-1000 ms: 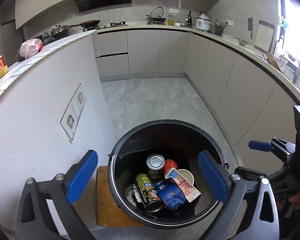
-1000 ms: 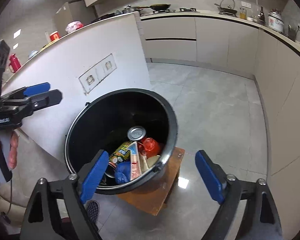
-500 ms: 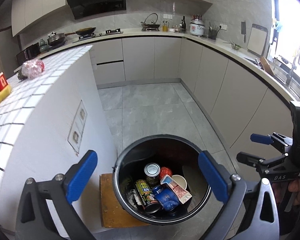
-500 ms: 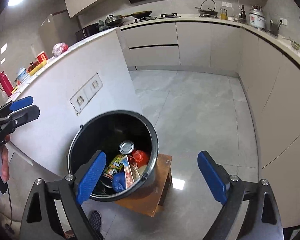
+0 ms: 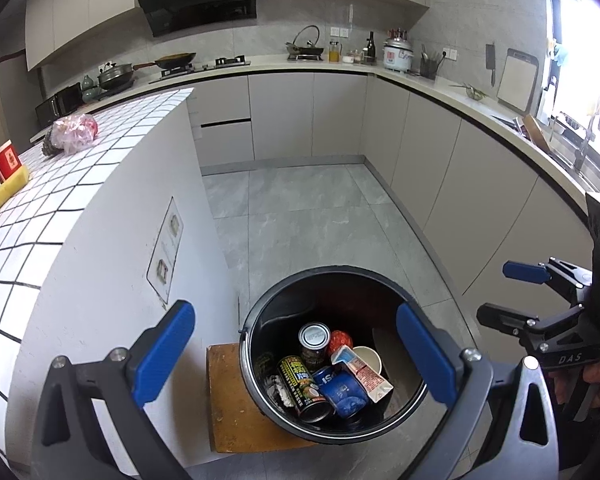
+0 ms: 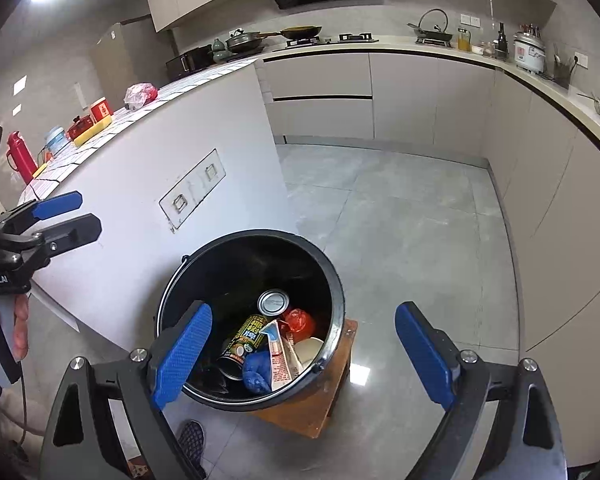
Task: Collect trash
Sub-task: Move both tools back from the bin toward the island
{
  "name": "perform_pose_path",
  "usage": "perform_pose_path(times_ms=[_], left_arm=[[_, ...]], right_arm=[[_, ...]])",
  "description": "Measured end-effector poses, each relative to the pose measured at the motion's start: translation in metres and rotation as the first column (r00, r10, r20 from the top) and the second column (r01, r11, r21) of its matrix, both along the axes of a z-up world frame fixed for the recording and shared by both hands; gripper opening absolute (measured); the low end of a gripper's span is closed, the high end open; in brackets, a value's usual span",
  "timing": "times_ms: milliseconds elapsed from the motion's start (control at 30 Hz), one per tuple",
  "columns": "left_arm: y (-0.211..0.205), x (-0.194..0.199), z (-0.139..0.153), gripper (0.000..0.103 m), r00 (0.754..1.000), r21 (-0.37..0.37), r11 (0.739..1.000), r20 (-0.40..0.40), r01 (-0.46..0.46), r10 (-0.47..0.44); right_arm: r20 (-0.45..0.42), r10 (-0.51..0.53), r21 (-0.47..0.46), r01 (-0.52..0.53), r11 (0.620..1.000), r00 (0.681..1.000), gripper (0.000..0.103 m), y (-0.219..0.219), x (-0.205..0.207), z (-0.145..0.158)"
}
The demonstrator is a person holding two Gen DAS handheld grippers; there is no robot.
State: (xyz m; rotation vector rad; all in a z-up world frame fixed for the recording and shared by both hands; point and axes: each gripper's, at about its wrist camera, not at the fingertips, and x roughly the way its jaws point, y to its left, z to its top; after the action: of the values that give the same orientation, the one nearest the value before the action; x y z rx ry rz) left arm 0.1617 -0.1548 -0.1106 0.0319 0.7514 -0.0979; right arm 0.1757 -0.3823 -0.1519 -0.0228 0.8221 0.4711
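The trash [image 5: 332,376] lies in the black bucket [image 5: 260,320], below and in front of me. My left gripper [image 5: 296,356] and right gripper [image 6: 304,352] are both wide open and hold nothing. The left gripper hangs more squarely over it.

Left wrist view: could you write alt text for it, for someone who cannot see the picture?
An open left gripper hangs empty above a black bucket of trash on a low wooden stool in a kitchen. Inside lie cans, a blue can, a carton and a paper cup. The right gripper shows at the right edge.
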Motion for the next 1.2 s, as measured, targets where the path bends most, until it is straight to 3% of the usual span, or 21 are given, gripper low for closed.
perform_pose_path(times_ms=[800, 1033, 1200], left_arm=[[-0.002, 0.008, -0.001, 0.102, 1.000, -0.008, 1.000, 0.002, -0.017, 0.017], [0.008, 0.009, 0.022, 0.102, 0.999, 0.000, 1.000, 0.031, -0.020, 0.020], [0.041, 0.010, 0.050, 0.102, 0.997, 0.001, 0.999, 0.061, -0.047, 0.047]], right_arm=[[0.010, 0.044, -0.008, -0.044, 0.999, 0.999, 0.094, 0.009, 0.015, 0.006], [0.030, 0.056, -0.009, -0.056, 0.998, 0.998, 0.094, 0.020, 0.022, 0.022], [0.072, 0.078, -0.008, -0.077, 0.997, 0.994, 0.094, 0.049, 0.030, 0.050]])
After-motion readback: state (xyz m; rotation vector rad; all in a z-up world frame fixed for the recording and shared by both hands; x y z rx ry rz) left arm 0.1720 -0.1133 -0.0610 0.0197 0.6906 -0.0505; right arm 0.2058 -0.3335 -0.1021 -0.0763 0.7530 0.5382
